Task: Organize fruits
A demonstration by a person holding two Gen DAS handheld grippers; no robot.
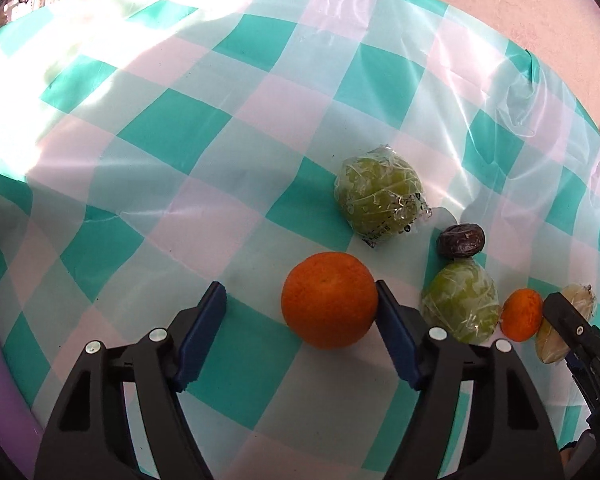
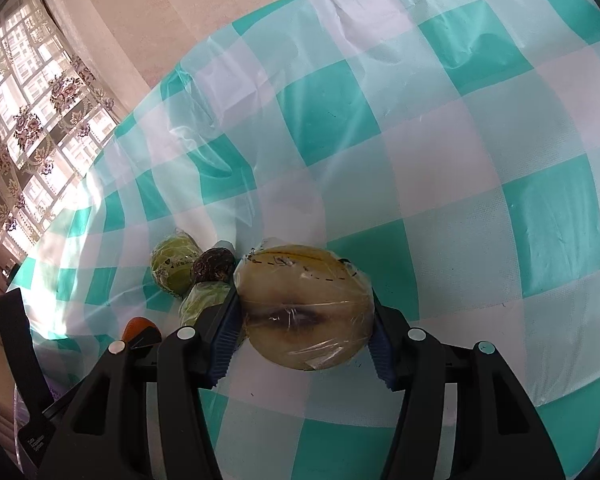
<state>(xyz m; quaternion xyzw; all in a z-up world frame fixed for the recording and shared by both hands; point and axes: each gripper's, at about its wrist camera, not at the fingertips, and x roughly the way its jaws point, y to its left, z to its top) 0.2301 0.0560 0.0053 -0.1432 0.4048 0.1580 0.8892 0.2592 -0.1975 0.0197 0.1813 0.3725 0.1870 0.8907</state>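
Left wrist view, near to far: left tongs (image 1: 300, 306) half open around large orange (image 1: 329, 305), right pad touching the peel, left pad (image 1: 204, 322) well clear. Best centred on the fruit before squeezing, to stop it rolling. Beyond: small orange (image 1: 521, 314), two wrapped green fruits (image 1: 380, 199) (image 1: 462, 301), dark fruit (image 1: 461, 240). Right wrist view: right tongs (image 2: 306, 322) clamped on wrapped yellow fruit (image 2: 306, 312), slippery film, so gentle lifting. No bowl or basket visible on checked surface (image 2: 440, 184).
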